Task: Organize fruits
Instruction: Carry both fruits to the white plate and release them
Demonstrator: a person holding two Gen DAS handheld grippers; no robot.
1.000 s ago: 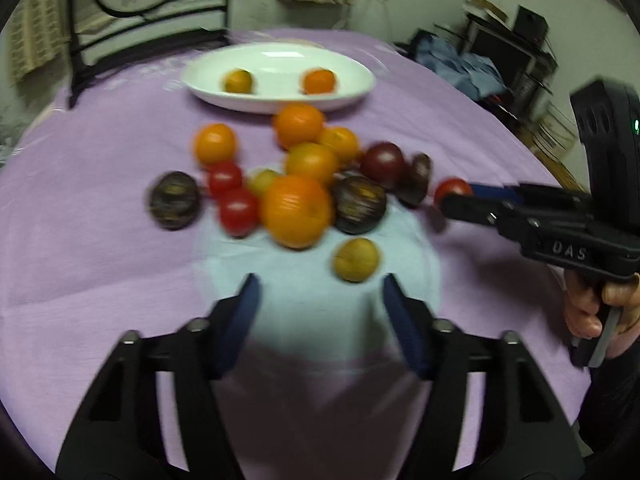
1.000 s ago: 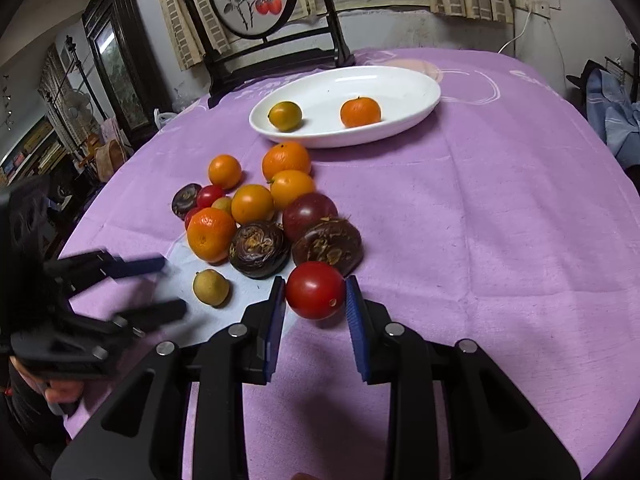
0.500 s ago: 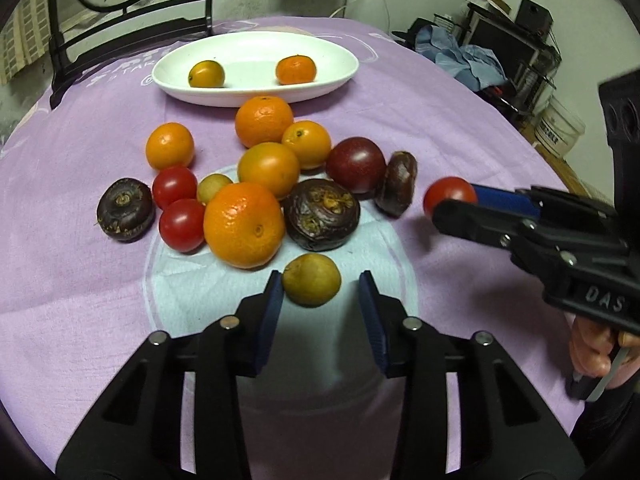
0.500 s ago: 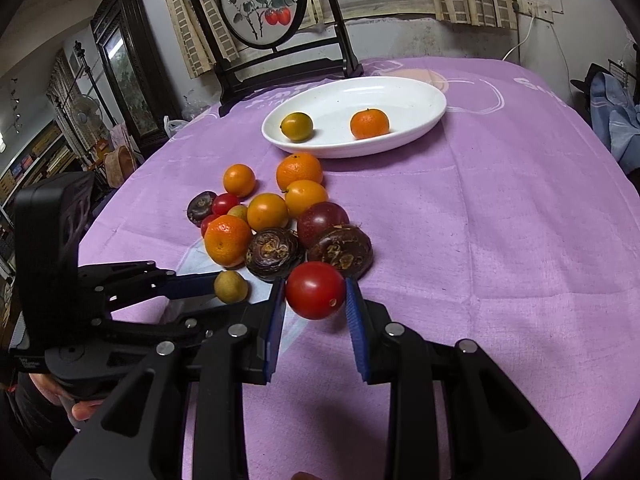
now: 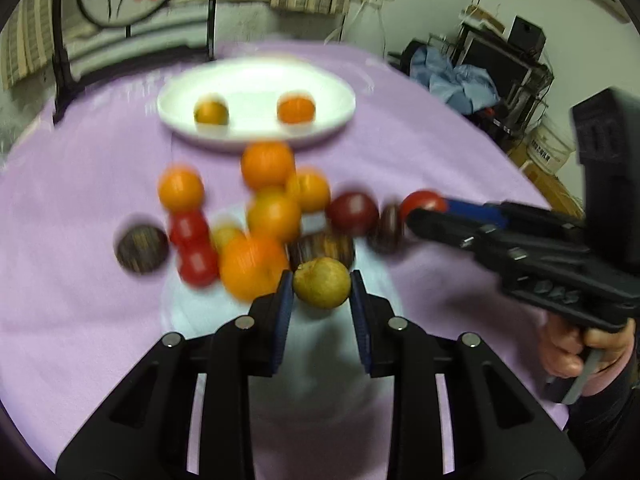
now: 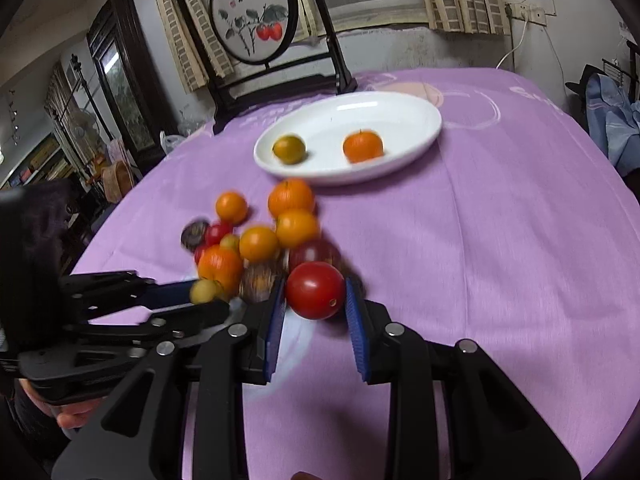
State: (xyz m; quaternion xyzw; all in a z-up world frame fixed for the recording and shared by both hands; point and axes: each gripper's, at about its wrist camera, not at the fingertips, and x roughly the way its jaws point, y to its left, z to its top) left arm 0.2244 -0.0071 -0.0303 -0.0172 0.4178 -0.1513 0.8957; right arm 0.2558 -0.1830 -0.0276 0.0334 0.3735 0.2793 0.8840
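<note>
My left gripper (image 5: 321,286) is shut on a small yellow-green fruit (image 5: 322,283) and holds it above the pile; it also shows in the right wrist view (image 6: 203,290). My right gripper (image 6: 315,292) is shut on a red tomato (image 6: 315,290), also seen in the left wrist view (image 5: 423,201). A pile of oranges (image 6: 290,197), red tomatoes and dark passion fruits (image 5: 140,249) lies on the purple tablecloth (image 6: 500,240). A white plate (image 6: 400,120) at the back holds a greenish citrus (image 6: 289,149) and a small orange (image 6: 362,146).
A dark wooden chair with a round painted panel (image 6: 252,20) stands behind the plate. A shelf with blue cloth (image 5: 460,80) is off the table's right side. The table edge curves away at left and right.
My left gripper closed on the yellow-green fruit and lifted it. My right gripper rose with the red tomato and moved toward the plate.
</note>
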